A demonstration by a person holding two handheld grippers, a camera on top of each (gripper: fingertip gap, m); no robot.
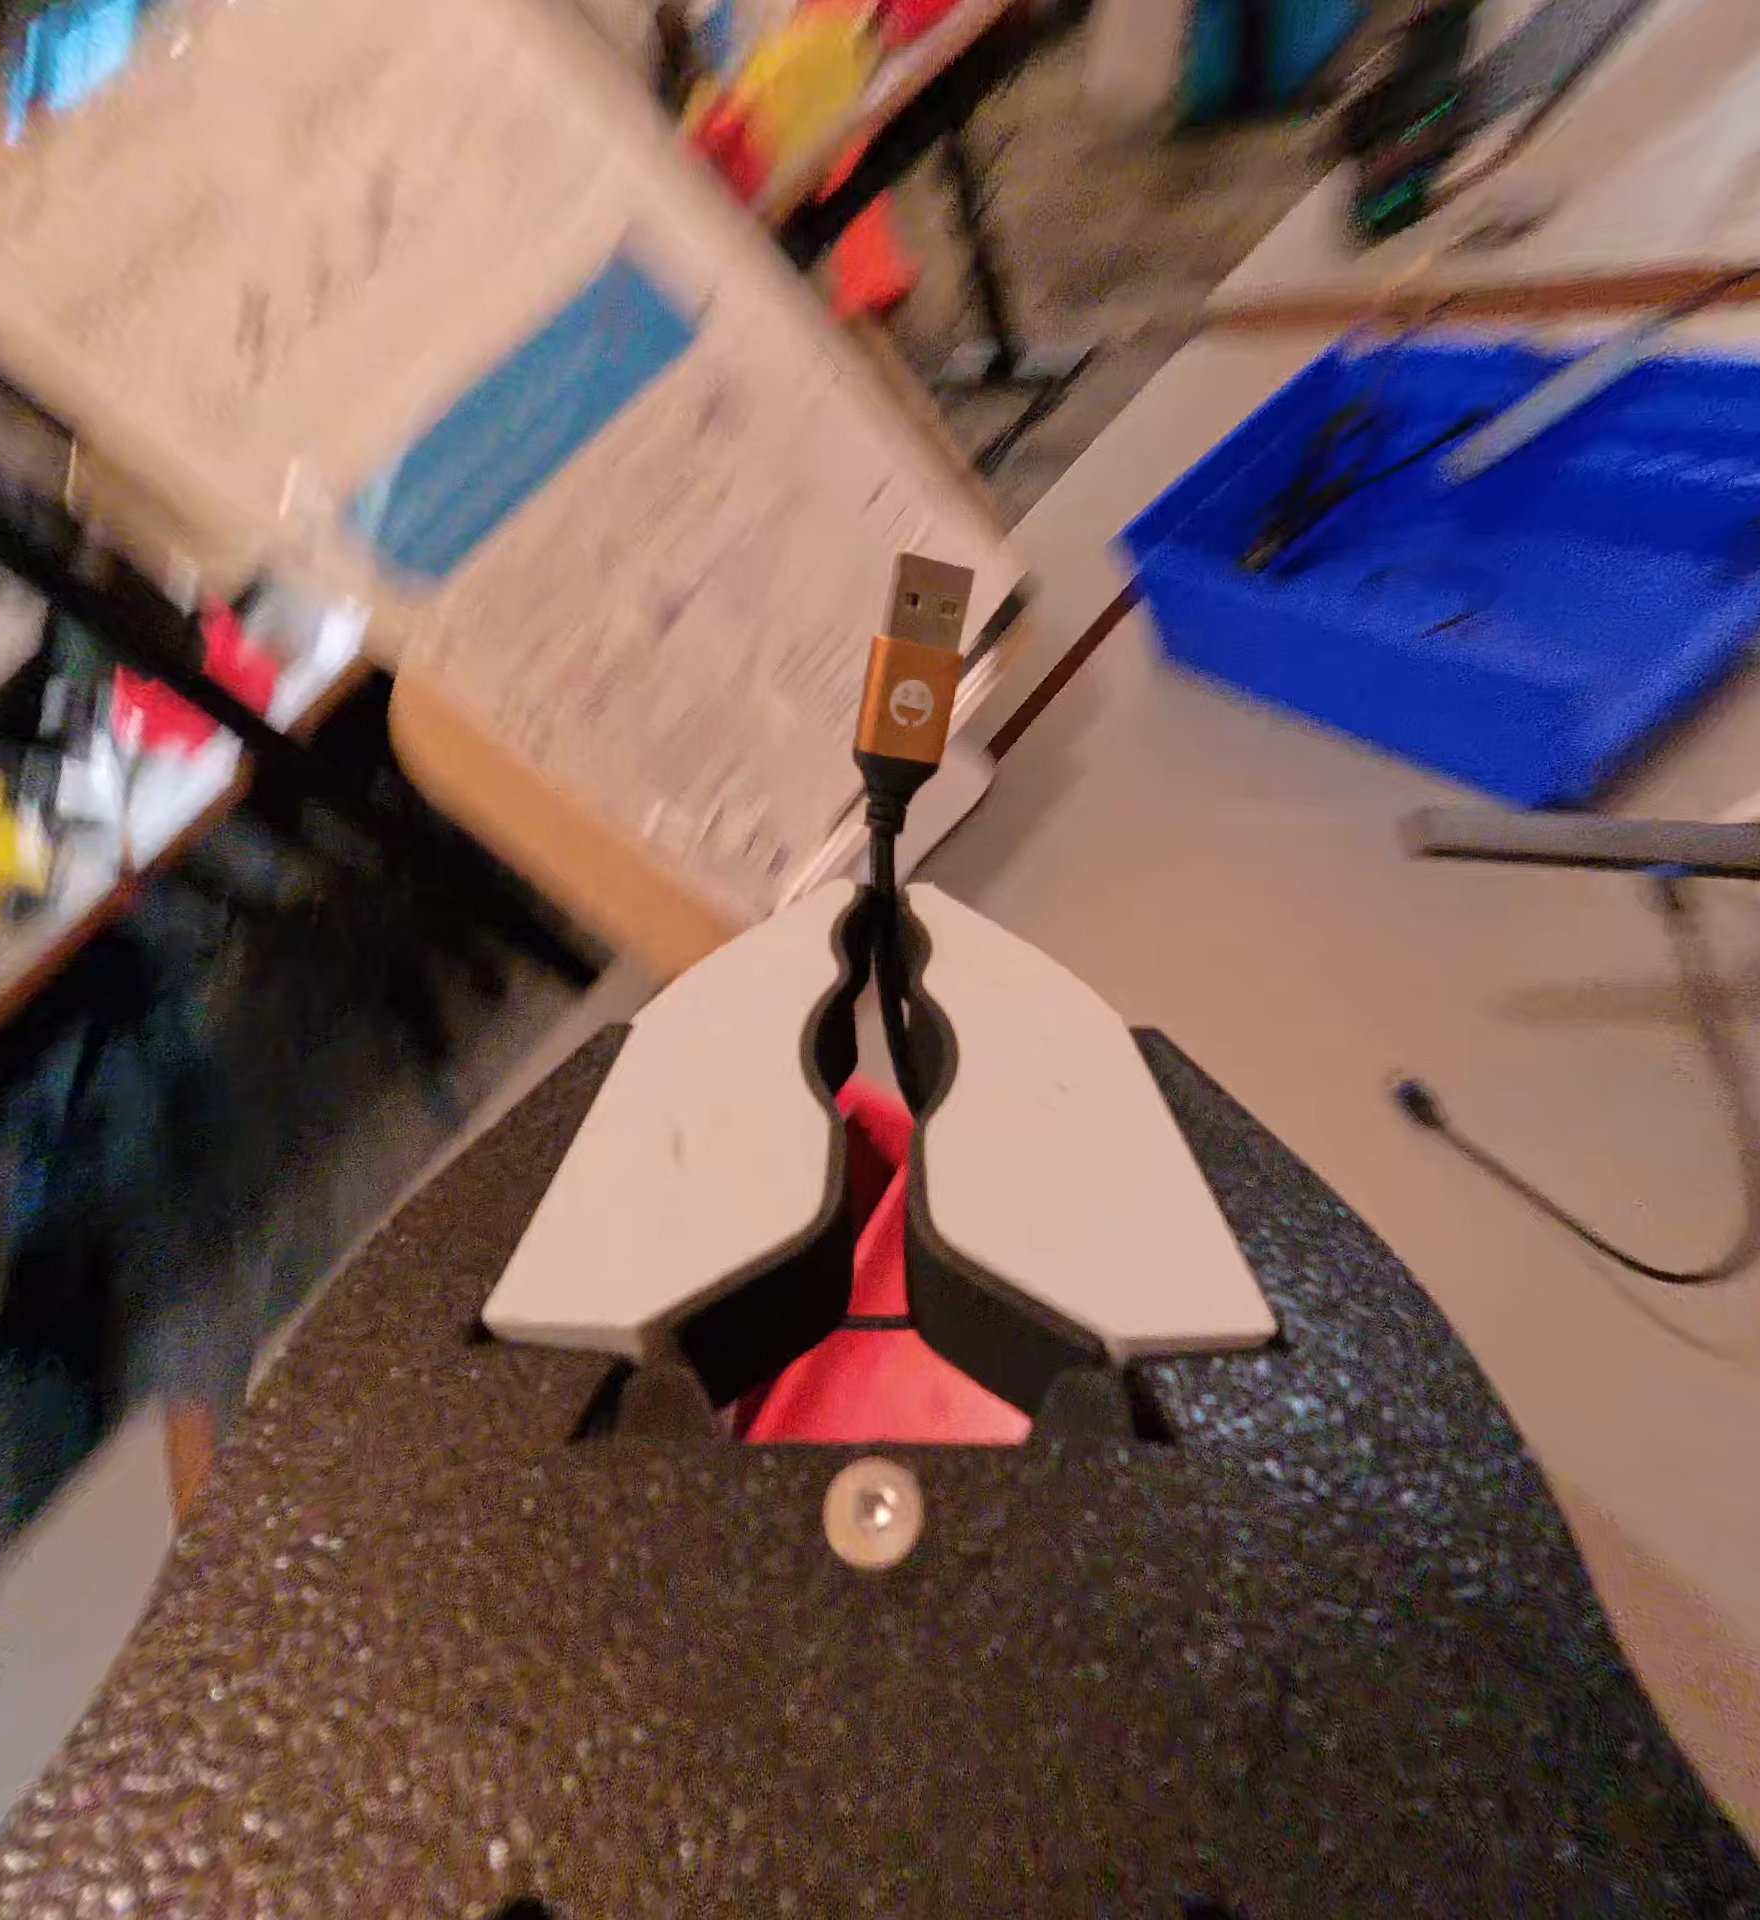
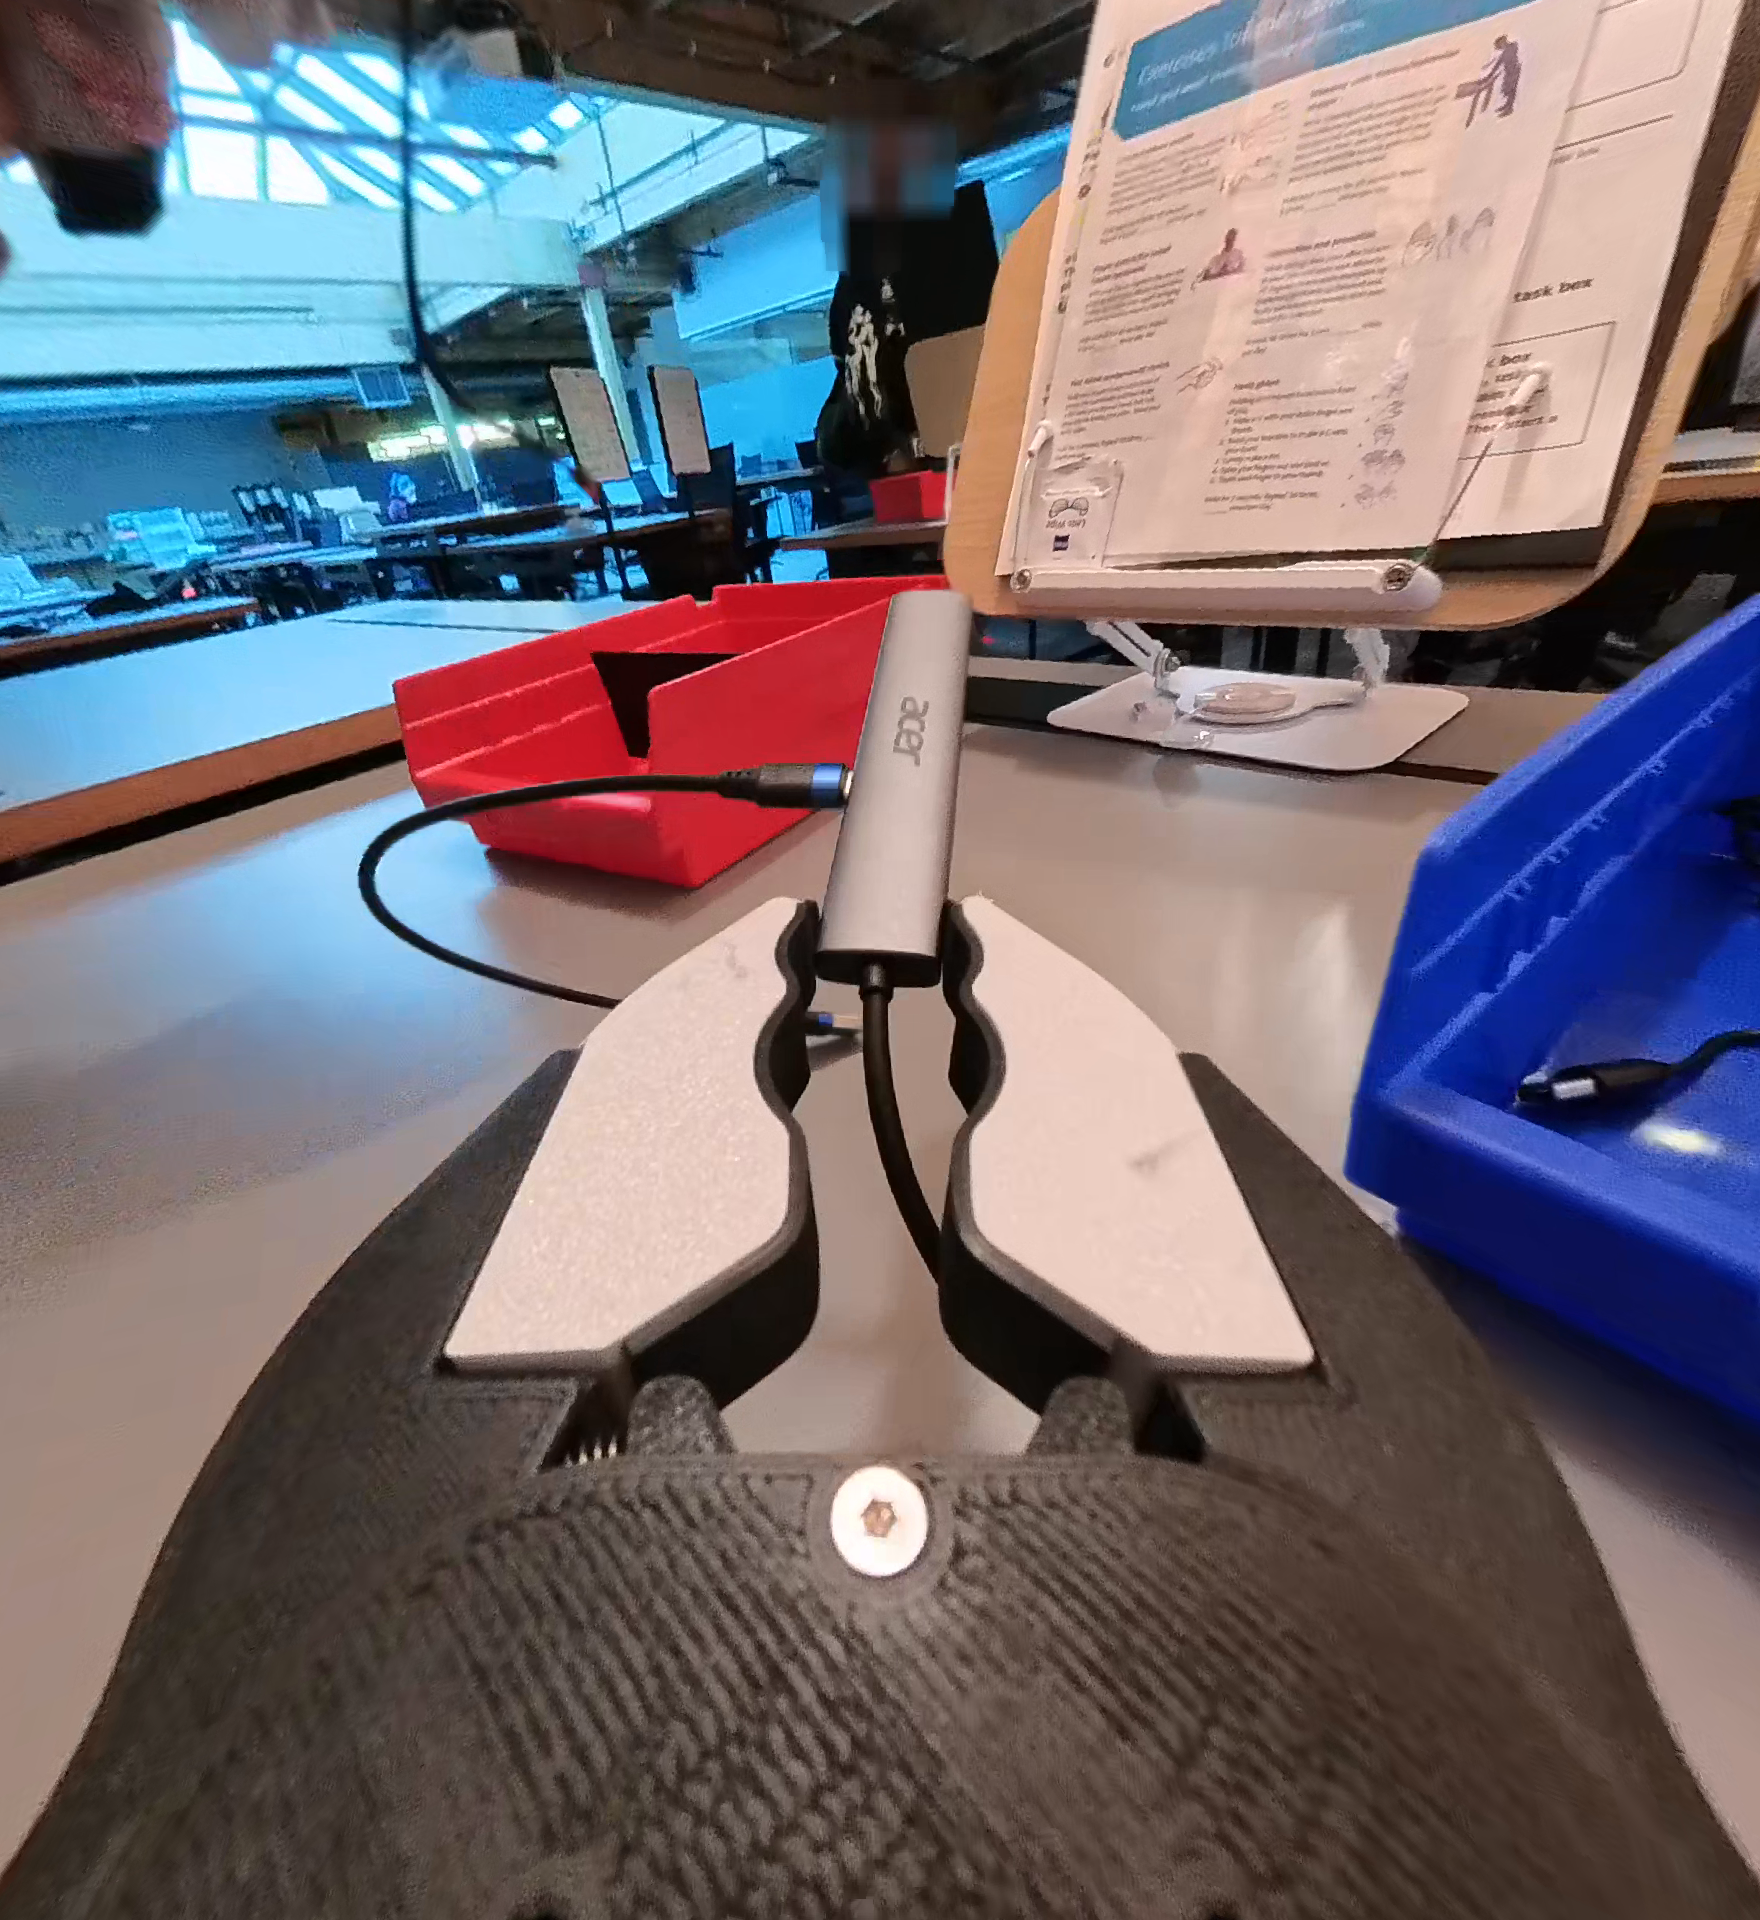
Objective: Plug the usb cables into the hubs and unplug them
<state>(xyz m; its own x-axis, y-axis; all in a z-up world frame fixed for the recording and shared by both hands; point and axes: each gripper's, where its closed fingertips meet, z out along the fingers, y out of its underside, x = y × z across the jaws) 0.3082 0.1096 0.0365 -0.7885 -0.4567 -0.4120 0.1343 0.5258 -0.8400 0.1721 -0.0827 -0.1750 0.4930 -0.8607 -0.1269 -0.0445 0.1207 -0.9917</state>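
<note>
left gripper (image 1: 881,896) is pinching a black USB cable (image 1: 884,966) between nearly closed fingertips, its orange-sleeved plug (image 1: 912,691) sticking up free in the air | right gripper (image 2: 878,925) is clamping the near end of a grey hub (image 2: 897,790) over the table (image 2: 232,997); a blue-collared plug (image 2: 798,784) is sitting in the hub's left side | red bin (image 2: 637,727) is lying behind; blue bin (image 2: 1541,1226) is sitting to the right

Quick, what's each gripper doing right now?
Left gripper: shut on the orange USB cable.
Right gripper: shut on the grey hub.
</note>
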